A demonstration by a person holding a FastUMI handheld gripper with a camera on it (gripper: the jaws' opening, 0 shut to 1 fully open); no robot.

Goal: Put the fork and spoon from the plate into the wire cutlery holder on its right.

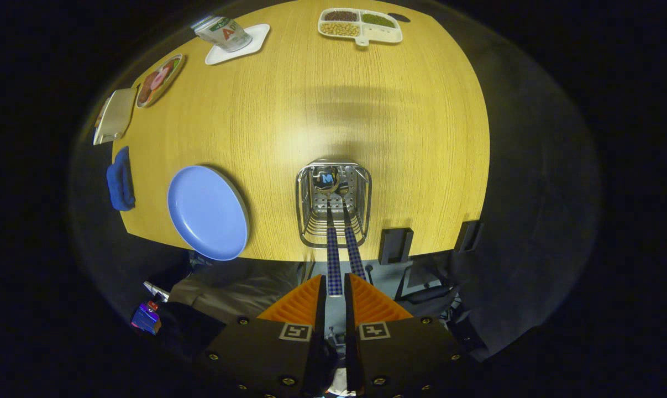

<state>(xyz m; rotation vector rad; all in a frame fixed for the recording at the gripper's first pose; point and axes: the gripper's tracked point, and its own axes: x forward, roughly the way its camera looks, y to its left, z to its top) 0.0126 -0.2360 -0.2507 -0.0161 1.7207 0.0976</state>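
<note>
I look straight down on the wire cutlery holder (pixel 334 203), which stands on the wooden table (pixel 366 127) just ahead of my fingers. Two blue-checked handles stick up out of it. My gripper (pixel 334 293) is shut on the left handle (pixel 333 260), which leads down to a shiny rounded bowl at the holder's bottom, so it looks like the spoon (pixel 325 180). The other handle (pixel 354 251), apparently the fork's, leans free just right of my orange fingers (pixel 297 304). The blue plate (pixel 207 213) lies left of the holder with nothing on it.
At the far side sit a divided tray of beans (pixel 361 25) and a can (pixel 222 33) on a white square coaster. A picture plate (pixel 159 80), a beige pad (pixel 114 115) and a blue cloth (pixel 120 179) line the left. Two black clamps (pixel 395 245) grip the near edge.
</note>
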